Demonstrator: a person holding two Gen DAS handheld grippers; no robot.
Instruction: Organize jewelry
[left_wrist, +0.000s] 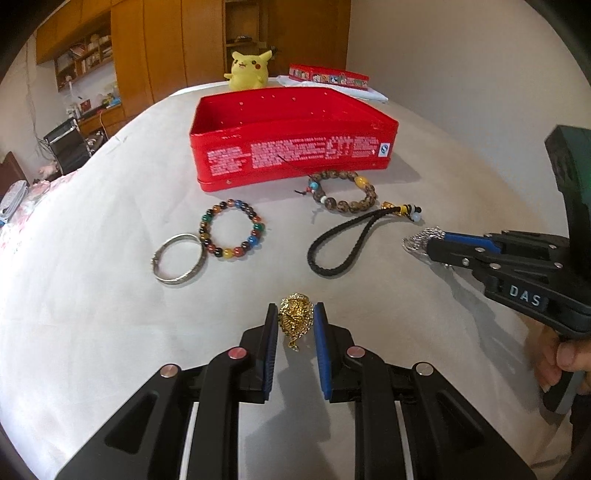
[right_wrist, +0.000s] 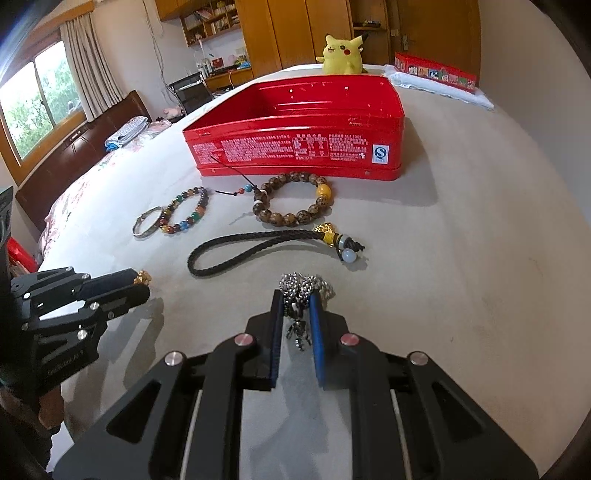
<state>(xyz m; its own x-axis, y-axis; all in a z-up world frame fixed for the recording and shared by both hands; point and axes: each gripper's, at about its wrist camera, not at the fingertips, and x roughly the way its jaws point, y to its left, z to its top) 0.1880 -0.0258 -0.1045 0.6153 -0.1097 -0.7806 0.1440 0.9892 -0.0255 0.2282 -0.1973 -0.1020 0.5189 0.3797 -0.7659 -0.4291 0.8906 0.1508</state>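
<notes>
Left hand-held gripper (left_wrist: 295, 321) pinches a bunched gold chain (left_wrist: 294, 318); right hand-held gripper (right_wrist: 297, 314) pinches a silver chain (right_wrist: 304, 286), its tail dangling down.

Red tin box (left_wrist: 291, 147), printed with dense white text and a small blue-and-white mark, ahead of both tools. Gold chain (left_wrist: 295, 319), bright yellow metal, between the blue-padded black fingers of the left gripper (left_wrist: 295, 325). Silver chain (right_wrist: 304, 291), grey with dark flecks, between the blue pads of the black right gripper (right_wrist: 297, 314). Black braided cord (right_wrist: 251, 247), tipped with a gold cap and pale milky beads, just ahead of the right gripper. Brown mottled bead bracelet (right_wrist: 293, 203) with one amber-yellow bead and small blue, red and white ones. Multicoloured bead bracelet (left_wrist: 232, 229): orange, blue, green, dark brown. Silver bangle (left_wrist: 179, 264). Yellow plush toy (left_wrist: 249, 70) with red cheeks, beyond the box. Off-white bed cover (left_wrist: 92, 295).
</notes>
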